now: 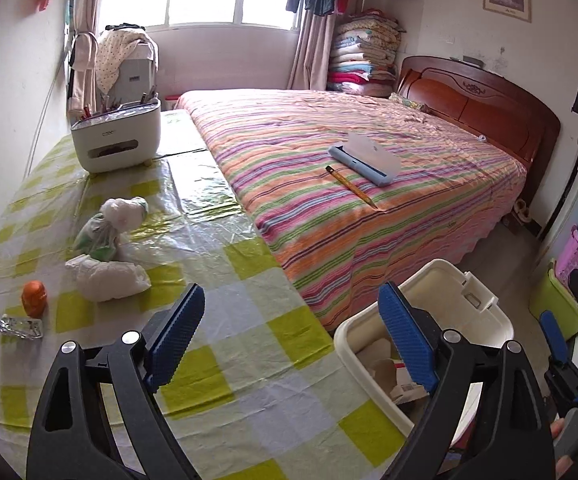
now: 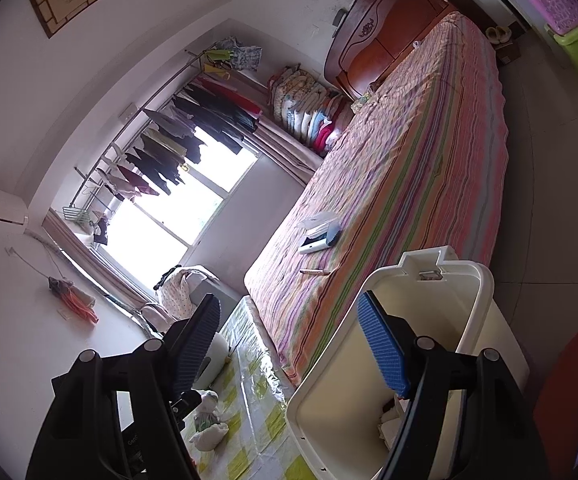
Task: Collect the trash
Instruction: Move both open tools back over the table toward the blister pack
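Far left of the checked tablecloth (image 1: 249, 360) lay one crushed clear plastic bottle (image 1: 17, 326), flat on its side. Just beside it stood one small orange object (image 1: 35, 298); I could not tell what it was. Further along sat crumpled plastic bags (image 1: 107, 240), three by my count, bunched and touching one another. Behind them stood one white tissue box organiser (image 1: 115, 138) with pens in its top.

The left gripper (image 1: 291, 336) hung above the table edge, jaws spread wide, nothing between them. The trash on the table lay well apart from it, up and to its left.

To the right, on the floor between table and bed (image 1: 369, 168), stood one white bin (image 1: 469, 316), lid off, paper scraps already at the bottom. One pencil (image 1: 351, 186) and one blue pencil case (image 1: 365, 162) lay on the bedspread.

The right gripper (image 2: 291, 344) was likewise released and empty, poised over the bin's mouth.

Risks, as judged: the bags were slack and tangled, so a pinch might lift only one and drag the others off the edge. The bottle was flat and glossy; the pads could skid off it. The plastic table cover could be caught with a low grasp.
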The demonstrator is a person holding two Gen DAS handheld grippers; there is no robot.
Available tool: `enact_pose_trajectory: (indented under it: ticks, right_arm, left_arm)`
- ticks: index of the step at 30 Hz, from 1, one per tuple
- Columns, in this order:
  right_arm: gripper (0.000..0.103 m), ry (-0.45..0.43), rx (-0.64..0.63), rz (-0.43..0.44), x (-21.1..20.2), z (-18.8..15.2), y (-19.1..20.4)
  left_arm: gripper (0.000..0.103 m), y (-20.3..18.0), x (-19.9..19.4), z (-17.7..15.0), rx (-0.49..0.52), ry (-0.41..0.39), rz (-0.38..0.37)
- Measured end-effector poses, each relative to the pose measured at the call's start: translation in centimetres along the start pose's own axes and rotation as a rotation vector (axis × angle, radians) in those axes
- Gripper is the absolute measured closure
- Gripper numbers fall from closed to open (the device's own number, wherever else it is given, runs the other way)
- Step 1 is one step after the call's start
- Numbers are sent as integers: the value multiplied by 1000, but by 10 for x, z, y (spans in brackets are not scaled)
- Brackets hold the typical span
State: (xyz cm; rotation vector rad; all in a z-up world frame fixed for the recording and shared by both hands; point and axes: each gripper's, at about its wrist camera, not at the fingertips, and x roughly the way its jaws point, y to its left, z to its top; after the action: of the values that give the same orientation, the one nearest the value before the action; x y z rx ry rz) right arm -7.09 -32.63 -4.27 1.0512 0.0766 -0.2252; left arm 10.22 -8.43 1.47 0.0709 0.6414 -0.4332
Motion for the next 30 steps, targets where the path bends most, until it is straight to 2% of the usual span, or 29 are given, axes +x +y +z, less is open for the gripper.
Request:
enact_pose_trajectory:
  ticks: [3,7,9,11,16,25,30]
  right_arm:
    - [34,9,-31,-1,2,-6,9]
    - [34,32,-86,4,7,-18,25]
    - [34,46,-118,6,10,-24,33]
    - [34,53,-149,7,13,-30,42]
    - [33,82,-212,-4,20,-45,59]
    - [33,141,-294,-6,35,-69,85]
    - [32,189,-331,-11,50,-83,95]
  left_arm:
    - [15,33,-22,-9,34,-50,93]
    - [14,75,-46,-20,59,-77,186]
    - [11,96,-54,-24,39,-92,224]
    - [10,118,-58,-29,-22,-109,255]
    - [10,172,-63,-40,-206,-74,232]
    - [10,239,-87,-68,-300,-81,324]
    - [10,273,-92,-82,-408,-50,304]
